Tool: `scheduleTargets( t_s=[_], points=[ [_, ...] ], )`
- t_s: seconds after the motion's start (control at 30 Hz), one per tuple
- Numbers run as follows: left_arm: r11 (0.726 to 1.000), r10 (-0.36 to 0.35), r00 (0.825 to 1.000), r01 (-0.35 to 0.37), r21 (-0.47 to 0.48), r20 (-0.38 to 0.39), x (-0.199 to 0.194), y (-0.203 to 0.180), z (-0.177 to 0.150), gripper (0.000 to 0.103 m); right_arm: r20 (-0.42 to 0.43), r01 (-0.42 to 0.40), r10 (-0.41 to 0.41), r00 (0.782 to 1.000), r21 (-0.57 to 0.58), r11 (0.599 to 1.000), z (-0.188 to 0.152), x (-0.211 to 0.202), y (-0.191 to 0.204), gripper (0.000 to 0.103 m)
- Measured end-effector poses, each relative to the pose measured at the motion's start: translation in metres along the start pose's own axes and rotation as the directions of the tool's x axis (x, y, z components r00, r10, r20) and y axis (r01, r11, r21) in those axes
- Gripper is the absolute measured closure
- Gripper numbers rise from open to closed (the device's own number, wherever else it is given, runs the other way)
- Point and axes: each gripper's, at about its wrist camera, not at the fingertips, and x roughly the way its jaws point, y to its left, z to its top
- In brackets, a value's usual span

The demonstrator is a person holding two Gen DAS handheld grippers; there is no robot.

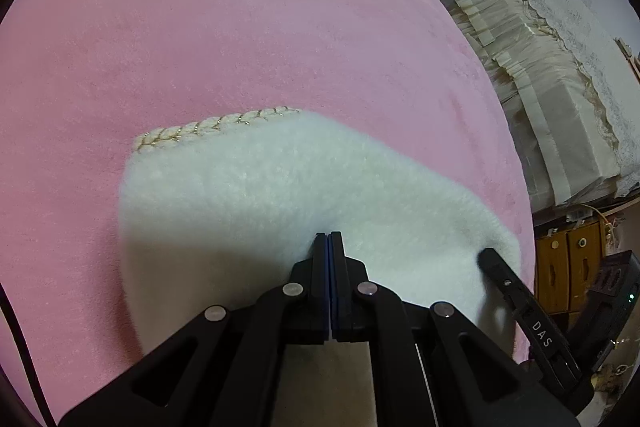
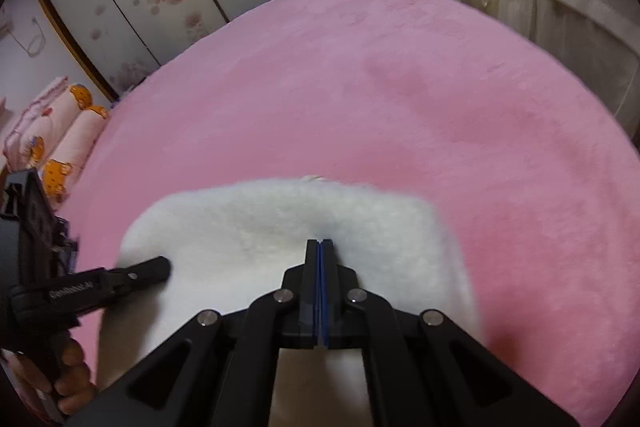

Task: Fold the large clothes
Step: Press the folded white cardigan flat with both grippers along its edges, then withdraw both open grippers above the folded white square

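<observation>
Lying folded on the plush pink bedspread (image 1: 240, 27), the fluffy white garment (image 1: 260, 187) (braided cream trim (image 1: 216, 127) along one edge) sits beneath the left gripper (image 1: 329, 235) and right gripper (image 2: 319, 241), both closed on nothing.

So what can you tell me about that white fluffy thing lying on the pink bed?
The white fluffy fleece garment looks soft and thick, folded into a compact, roughly rectangular bundle. A cream braided trim with gold thread runs along its far edge. It lies flat on the pink plush bed cover. Both tools sit over it with jaws shut: the left tool and the right tool. Whether they pinch any fabric is unclear.
</observation>
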Motion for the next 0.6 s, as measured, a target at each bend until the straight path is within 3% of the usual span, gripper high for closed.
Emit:
scheduleTargets(
  t_s=[0.07,0.13,0.2,0.27,0.33,0.4,0.53,0.6],
  points=[
    [0.999,0.037,0.999,-0.037,0.0,0.005,-0.007,-0.005,0.0,0.102,0.015,0.045,-0.045,0.999,-0.025,0.999,0.001,-0.005,-0.001,0.103],
    [0.992,0.123,0.992,-0.124,0.031,0.036,-0.019,-0.017,-0.001,0.101,0.003,0.03,-0.03,1.0,-0.019,0.999,0.001,-0.012,-0.007,0.103],
    [0.979,0.196,0.978,-0.199,0.047,0.078,-0.032,-0.027,-0.004,0.093,-0.008,0.023,-0.023,1.0,-0.004,1.0,0.002,-0.02,-0.013,0.103],
    [0.959,0.273,0.956,-0.279,0.045,0.111,-0.046,-0.038,-0.009,0.061,-0.021,0.031,-0.031,0.999,-0.001,1.0,0.003,-0.028,-0.013,0.103],
    [0.946,0.316,0.937,-0.324,0.031,0.149,-0.063,-0.049,-0.021,0.046,-0.038,0.033,-0.033,0.999,-0.007,0.999,-0.003,-0.038,-0.014,0.1],
    [0.941,0.33,0.929,-0.338,0.025,0.167,-0.073,-0.056,-0.033,0.046,-0.047,0.031,-0.031,0.998,-0.012,0.999,-0.01,-0.047,-0.014,0.1],
    [0.921,0.386,0.914,-0.39,0.009,0.122,-0.089,-0.059,-0.066,0.04,-0.086,0.022,-0.026,0.996,-0.041,0.999,-0.034,-0.065,-0.01,0.099],
    [0.917,0.396,0.911,-0.398,-0.007,0.117,-0.096,-0.062,-0.083,0.04,-0.106,0.018,-0.022,0.994,-0.046,0.999,-0.043,-0.075,-0.008,0.093]
  ],
)
